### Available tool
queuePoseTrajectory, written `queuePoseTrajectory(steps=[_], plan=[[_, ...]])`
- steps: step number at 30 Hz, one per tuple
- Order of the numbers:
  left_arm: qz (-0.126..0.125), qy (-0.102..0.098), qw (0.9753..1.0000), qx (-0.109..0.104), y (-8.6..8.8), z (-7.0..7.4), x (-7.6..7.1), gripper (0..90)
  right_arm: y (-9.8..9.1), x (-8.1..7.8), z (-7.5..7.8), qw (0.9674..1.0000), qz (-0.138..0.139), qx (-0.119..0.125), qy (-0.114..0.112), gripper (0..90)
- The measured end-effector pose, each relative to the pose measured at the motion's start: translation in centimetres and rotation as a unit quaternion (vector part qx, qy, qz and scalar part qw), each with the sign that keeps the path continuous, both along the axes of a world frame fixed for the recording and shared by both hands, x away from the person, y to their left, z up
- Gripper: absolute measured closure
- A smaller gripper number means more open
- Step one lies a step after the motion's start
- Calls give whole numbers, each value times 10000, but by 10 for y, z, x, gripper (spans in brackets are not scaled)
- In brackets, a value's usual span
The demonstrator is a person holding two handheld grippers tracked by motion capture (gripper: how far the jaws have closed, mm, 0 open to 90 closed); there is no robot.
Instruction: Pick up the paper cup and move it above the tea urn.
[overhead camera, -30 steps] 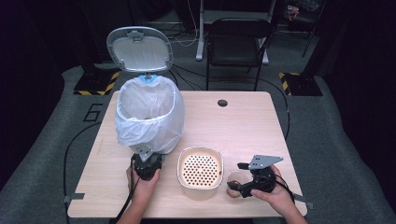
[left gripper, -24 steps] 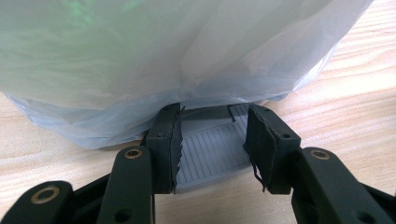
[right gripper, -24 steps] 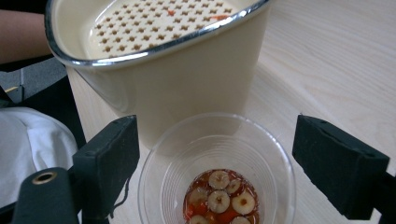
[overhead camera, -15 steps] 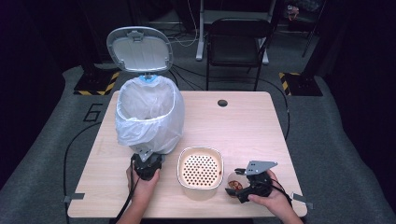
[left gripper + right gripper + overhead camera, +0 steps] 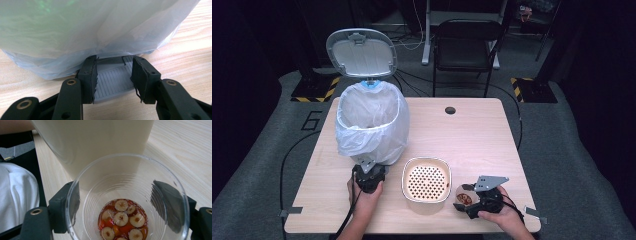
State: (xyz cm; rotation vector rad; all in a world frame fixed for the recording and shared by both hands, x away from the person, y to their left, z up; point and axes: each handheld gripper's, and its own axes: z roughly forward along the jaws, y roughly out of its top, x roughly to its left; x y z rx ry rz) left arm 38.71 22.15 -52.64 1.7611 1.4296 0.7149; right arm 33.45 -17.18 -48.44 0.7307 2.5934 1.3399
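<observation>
Cup: clear plastic, on the bench near its front right, just beside the strainer bowl; we see sliced fruit in reddish liquid at its bottom.
Right gripper: jaws either side of the cup and just been closing; we cannot tell that the pads press yet.
Risk, cup: we judge a hard squeeze could buckle the thin wall and slop the liquid.
Left gripper: clamped on the grey pedal under the bagged bin.
Risk, bin: if that grip slips, the open lid could drop.
</observation>
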Motion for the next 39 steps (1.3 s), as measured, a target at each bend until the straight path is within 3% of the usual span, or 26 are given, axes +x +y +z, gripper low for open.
queuePoseTrajectory(steps=[9,21,33,39], plan=[[20,-40,10000,-17,0,-1,0,556,-1,0,-4,9998,27,-170,-42,278],[15,-30,10000,-19,0,0,0,556,-2,0,-3,9999,3,-106,-62,341],[16,-36,10000,-2,0,0,0,556,-4,2,1,9996,48,-228,-149,358],[21,-34,10000,-19,0,0,0,556,-12,8,10,9994,-143,-228,-208,359]])
